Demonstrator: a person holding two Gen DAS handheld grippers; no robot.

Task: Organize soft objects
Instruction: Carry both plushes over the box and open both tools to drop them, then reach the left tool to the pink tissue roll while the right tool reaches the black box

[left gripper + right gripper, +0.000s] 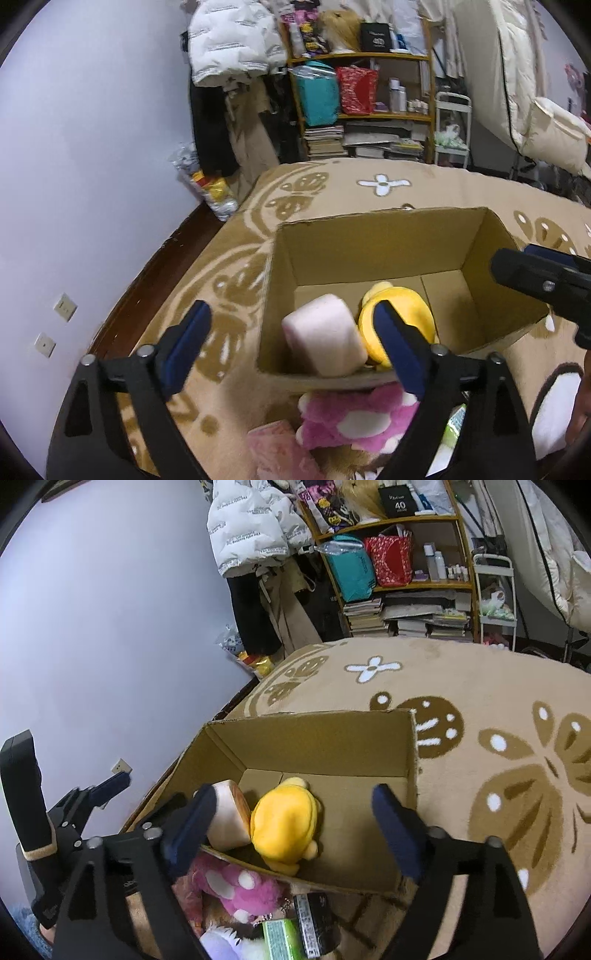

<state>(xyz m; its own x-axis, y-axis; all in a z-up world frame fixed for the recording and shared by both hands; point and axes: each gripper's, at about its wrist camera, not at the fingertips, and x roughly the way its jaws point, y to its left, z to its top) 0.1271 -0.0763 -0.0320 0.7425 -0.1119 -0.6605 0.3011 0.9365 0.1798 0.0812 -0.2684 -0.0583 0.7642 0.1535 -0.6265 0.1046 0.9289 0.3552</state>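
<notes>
Both grippers hang wide, nothing between their jaws: left gripper, right gripper. Lower centre in both views, the cardboard box holds a pale pink cushion touching a yellow plush. A pink plush lies outside, against the near wall.

A wooden shelf stood far across the patterned rug, stacked books below, a white puffer jacket hanging left.

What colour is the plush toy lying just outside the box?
Pink with white patches; the left wrist view shows it best.
</notes>
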